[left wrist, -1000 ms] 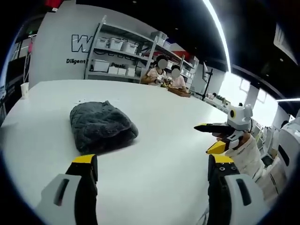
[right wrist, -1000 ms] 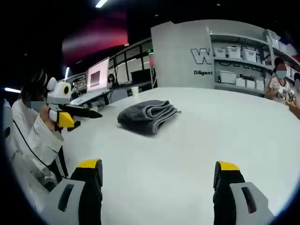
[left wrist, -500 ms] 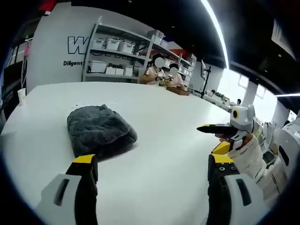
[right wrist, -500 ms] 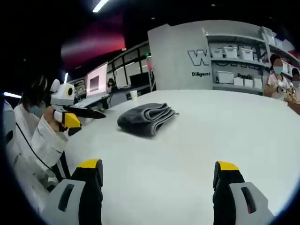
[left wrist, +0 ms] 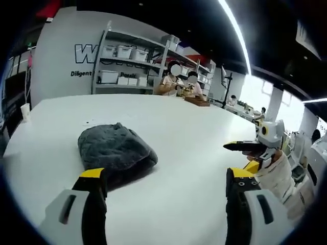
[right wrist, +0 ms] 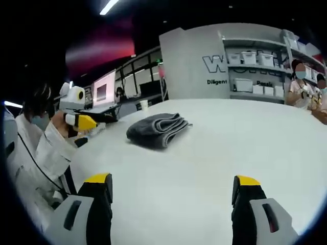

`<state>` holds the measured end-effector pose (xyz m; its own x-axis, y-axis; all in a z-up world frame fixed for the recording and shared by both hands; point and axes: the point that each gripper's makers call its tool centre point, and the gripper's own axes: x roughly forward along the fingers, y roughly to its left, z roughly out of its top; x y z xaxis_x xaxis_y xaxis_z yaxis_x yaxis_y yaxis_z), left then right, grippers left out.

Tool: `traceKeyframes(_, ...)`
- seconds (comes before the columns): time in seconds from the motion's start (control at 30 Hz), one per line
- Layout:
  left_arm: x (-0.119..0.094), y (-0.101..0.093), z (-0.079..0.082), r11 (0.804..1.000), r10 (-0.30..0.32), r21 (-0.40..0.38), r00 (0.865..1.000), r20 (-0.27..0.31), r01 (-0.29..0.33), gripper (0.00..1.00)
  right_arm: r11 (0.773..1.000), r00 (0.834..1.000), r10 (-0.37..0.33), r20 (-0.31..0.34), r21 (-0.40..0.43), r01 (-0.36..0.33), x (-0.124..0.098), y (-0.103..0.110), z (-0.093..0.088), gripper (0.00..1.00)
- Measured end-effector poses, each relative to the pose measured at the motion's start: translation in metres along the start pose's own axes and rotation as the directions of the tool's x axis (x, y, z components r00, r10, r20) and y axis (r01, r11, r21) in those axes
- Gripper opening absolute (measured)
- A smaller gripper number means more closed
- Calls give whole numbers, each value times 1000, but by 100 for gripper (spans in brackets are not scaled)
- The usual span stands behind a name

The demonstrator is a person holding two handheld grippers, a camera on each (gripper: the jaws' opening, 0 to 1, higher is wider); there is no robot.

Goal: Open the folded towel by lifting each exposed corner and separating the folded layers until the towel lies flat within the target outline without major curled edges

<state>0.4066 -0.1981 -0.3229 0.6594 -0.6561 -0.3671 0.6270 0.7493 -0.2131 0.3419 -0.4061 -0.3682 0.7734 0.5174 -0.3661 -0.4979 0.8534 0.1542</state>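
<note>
The folded dark grey fluffy towel (left wrist: 116, 153) hides its corners; shelf bins' (left wrist: 109, 76) contents unreadable; both grippers' jaws apart

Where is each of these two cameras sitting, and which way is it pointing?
Left gripper view: rides the left gripper, looking across the white table at the folded grey towel; the right gripper enters at right.
Right gripper view: rides the right gripper, facing the towel's layered edge; the person's white sleeve shows.
Shared: towel, table, shelves.
</note>
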Motion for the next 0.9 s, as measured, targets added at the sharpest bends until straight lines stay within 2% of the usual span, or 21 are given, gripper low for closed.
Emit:
traceKeyframes(0.17,8,9,8,1000,23,-5,999,25,-23,96,1000,1000,-3,7,1,3,-2,-1,2,97)
traceKeyframes(0.37,18,13,7,999,38,5,999,18,-38,96,1000,1000,-12,9,11,12,-4,-5,0,96)
traceKeyframes(0.63,38,16,11,998,67,-8,997,37,-67,95,1000,1000,-7,-1,7,7,-4,-4,-3,95)
traceKeyframes(0.9,55,25,6,987,137,81,990,12,-138,92,1000,1000,-15,3,15,15,-7,-7,-4,95)
